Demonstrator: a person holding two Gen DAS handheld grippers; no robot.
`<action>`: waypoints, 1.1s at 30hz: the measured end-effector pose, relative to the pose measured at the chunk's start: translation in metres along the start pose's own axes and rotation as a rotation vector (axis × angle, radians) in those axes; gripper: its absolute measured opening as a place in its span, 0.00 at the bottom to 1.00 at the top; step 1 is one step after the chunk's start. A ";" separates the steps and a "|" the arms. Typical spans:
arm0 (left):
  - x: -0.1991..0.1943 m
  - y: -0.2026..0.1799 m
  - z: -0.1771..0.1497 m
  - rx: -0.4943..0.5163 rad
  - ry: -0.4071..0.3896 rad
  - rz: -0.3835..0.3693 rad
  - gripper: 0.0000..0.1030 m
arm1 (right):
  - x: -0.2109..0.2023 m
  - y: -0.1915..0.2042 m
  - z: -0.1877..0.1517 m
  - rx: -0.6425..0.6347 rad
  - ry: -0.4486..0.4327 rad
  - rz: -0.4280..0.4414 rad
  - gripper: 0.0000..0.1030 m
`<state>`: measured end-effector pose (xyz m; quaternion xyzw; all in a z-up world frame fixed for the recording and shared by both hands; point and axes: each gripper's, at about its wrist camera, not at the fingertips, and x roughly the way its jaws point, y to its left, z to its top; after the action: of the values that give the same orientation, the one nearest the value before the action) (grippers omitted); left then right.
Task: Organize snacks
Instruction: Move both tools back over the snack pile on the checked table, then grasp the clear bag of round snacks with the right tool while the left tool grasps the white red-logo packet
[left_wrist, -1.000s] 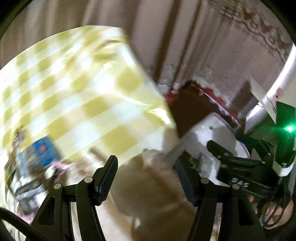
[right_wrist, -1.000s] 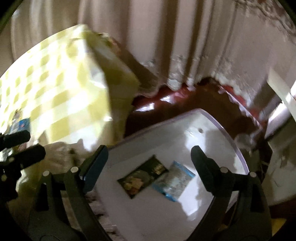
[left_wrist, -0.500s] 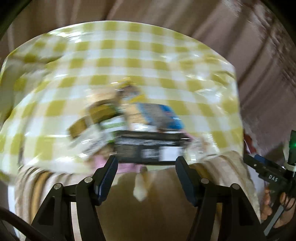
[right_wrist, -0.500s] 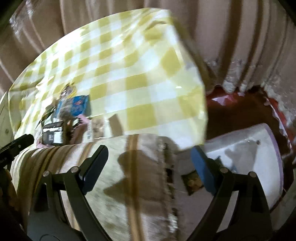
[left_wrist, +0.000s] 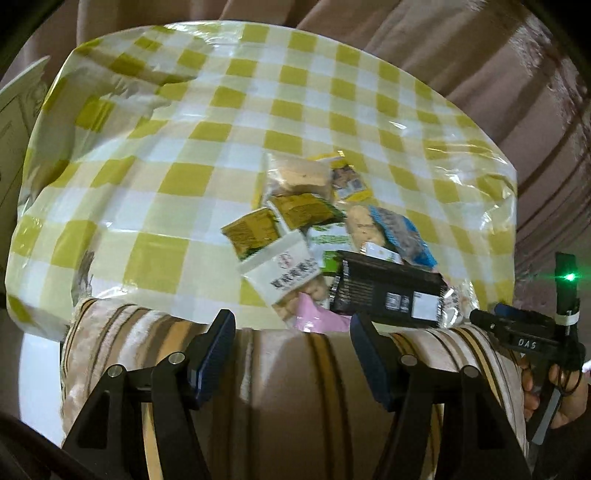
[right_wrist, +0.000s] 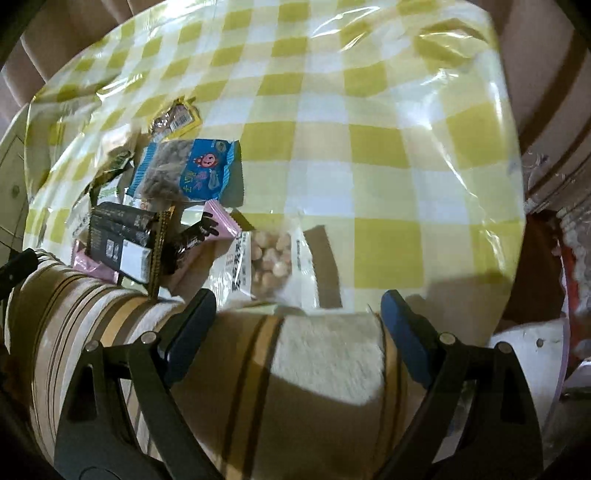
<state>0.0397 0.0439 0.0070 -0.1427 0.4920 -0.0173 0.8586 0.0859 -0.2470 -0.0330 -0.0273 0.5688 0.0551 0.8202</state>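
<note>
Both grippers, left (left_wrist: 291, 354) and right (right_wrist: 297, 323), gape empty; the snack pile (left_wrist: 332, 251) lies just ahead, nearer the left.

The letters "DAS" stand in pale print on the black body of the right tool (left_wrist: 524, 341), seen at the right edge of the left wrist view. The white plastic snack packet (left_wrist: 286, 271) carries dark printed characters under a small round red mark, too small to read. The flat black snack pack (left_wrist: 384, 291) bears a white label and a barcode patch, illegible. The blue snack bag (right_wrist: 188, 171) shows a red cartoon mark and white characters, unreadable
</note>
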 end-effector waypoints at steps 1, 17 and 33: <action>0.002 0.003 0.001 -0.010 0.006 0.002 0.64 | 0.005 0.002 0.002 -0.008 0.017 -0.001 0.89; 0.061 0.014 0.030 -0.028 0.215 -0.064 0.64 | 0.055 0.022 0.029 -0.081 0.111 -0.032 0.73; 0.080 -0.006 0.032 -0.010 0.241 -0.054 0.17 | 0.046 0.025 0.024 -0.077 0.007 -0.010 0.40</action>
<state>0.1085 0.0323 -0.0433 -0.1569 0.5877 -0.0548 0.7918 0.1213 -0.2170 -0.0666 -0.0618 0.5688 0.0727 0.8169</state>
